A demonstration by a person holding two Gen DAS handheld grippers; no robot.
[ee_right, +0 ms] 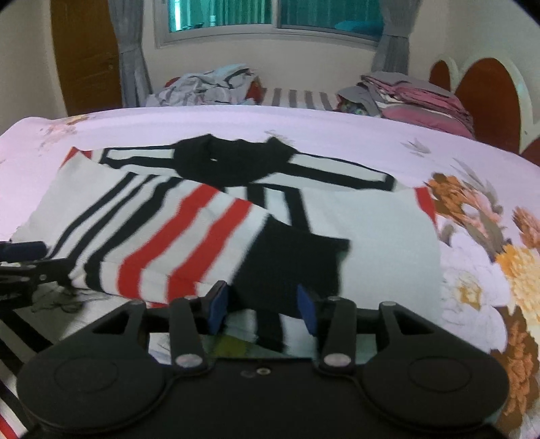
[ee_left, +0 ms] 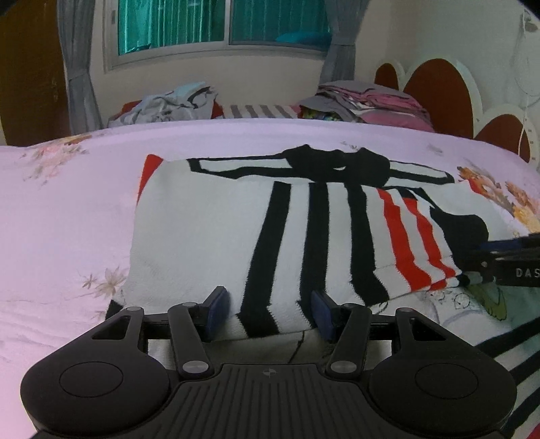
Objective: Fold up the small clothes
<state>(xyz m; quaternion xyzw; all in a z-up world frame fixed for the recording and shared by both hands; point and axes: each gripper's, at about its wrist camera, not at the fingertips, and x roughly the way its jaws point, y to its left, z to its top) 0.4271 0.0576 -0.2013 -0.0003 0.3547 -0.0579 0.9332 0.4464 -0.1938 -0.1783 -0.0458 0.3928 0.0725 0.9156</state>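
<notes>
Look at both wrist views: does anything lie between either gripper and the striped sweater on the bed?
Nothing visible does. The left gripper has the striped sweater hem directly between its open fingers, and the right gripper sits likewise over the folded-in sleeve. Only the bedspread surrounds it.

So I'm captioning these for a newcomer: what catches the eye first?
A white sweater with bold black stripes lies spread on the pink floral bedspread, one red-striped sleeve folded across it. Both grippers sit at its near hem, the left gripper and right gripper, fabric between their fingers. Behind, clothes are piled under the window.
</notes>
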